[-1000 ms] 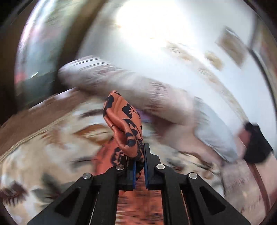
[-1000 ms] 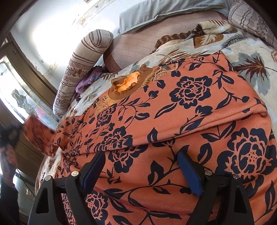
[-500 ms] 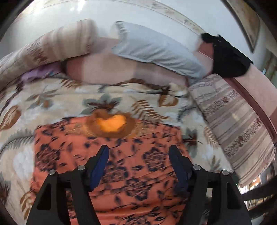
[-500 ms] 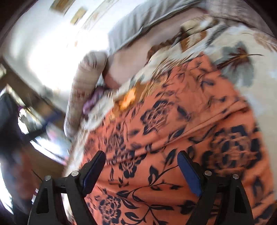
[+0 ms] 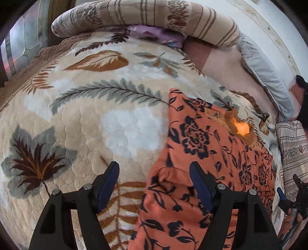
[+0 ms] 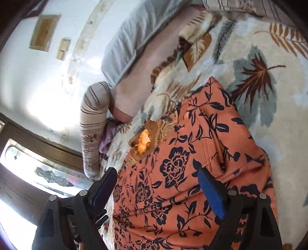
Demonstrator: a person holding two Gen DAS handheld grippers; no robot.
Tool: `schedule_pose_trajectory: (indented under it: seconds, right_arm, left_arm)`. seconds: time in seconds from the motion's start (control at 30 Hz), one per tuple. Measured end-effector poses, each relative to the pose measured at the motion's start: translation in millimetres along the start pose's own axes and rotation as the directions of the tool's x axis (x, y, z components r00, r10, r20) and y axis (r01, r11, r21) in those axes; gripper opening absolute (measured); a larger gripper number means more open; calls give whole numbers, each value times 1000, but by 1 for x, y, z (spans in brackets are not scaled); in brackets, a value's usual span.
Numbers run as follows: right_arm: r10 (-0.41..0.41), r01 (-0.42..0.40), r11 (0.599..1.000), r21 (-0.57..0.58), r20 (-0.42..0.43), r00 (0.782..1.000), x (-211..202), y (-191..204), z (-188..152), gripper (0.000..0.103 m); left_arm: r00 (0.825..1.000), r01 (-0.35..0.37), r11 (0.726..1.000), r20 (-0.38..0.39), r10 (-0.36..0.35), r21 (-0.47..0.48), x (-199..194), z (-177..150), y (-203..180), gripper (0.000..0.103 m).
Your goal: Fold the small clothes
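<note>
- Since the earlier frame, left gripper (image 5: 154, 178) has let go of the bunched orange cloth it was pinching; its jaws have just been opening and now stand spread, blue pads clear of the fabric.
- Left gripper now points down at the bed; one finger (image 5: 107, 180) hangs over bare blanket (image 5: 115, 107), the other over the garment's near folded edge. Fabric lies under the gap; the pads do not press on it.
- Orange floral garment (image 5: 202, 146) lies flat on the blanket, toward the bed's right side in the left wrist view, neckline facing the pillows. One side edge runs straight where the cloth is folded over.
- Brown embroidered collar (image 5: 240, 128) with a bright orange lining shows at the garment's far end.
- Right gripper (image 6: 157, 186) is spread wide over the garment (image 6: 182, 163), nothing between the pads. View has rolled compared with a second ago; the bed now slants across the picture.
- In the left wrist view the right gripper (image 5: 288, 196) shows at the right edge, beside the garment's right side, a hand partly visible behind it.
- Striped bolster (image 5: 146, 17) and grey pillow (image 5: 265, 77) lie along the head of the bed; a purple cloth (image 5: 154, 32) is tucked against the bolster.
- Window (image 6: 38, 173) bright, lower left in the right wrist view.
</note>
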State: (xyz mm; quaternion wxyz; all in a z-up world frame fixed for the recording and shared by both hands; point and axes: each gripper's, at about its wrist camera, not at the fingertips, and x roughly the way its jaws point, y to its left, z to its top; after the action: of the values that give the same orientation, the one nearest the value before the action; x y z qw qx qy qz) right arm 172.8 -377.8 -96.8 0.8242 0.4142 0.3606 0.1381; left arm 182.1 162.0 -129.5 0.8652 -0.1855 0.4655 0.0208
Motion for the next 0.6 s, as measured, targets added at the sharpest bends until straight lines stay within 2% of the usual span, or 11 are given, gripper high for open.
schedule_pose_trajectory:
  seconds: [0.13,0.23,0.27,0.33,0.37,0.4,0.47,0.5,0.6]
  right_arm:
    - [-26,30,998,52,-66,997,21,-8,1,88]
    - [38,-38,999,-4,-102,994,29,6,-1,88]
    - [47,-50,998,-23,-113,992,34,9,-1,88]
    - [47,-52,998,-28,-151,987,49,6,0,88]
    - [-5,0,1000,-31,-154,988,55,-2,1,88]
    - [-93,93,996,-8,-154,984,60,-15,1,88]
    - [-50,56,998,41,-139,989,56,-20,3,87]
    - [-39,42,999,16,-139,990,54,-10,5,88]
    - [20,-27,998,-53,-125,992,51,12,17,88]
  left_arm:
    - [999,35,999,0,-35,1,0,2,-1,76]
    - [999,46,998,12,-46,47,3,8,-15,76]
    - [1000,22,997,11,-23,80,8,10,-22,76]
    - [997,-68,989,-17,70,131,23,11,-31,76]
    - [988,-126,980,-65,137,155,39,10,-32,76]
    - [978,-157,973,-112,177,168,54,7,-31,78]
    - [978,-184,963,-61,199,197,47,6,-36,78]
    - [979,-184,961,-47,197,206,42,7,-40,78]
    - [993,-114,977,10,114,180,25,14,-49,78]
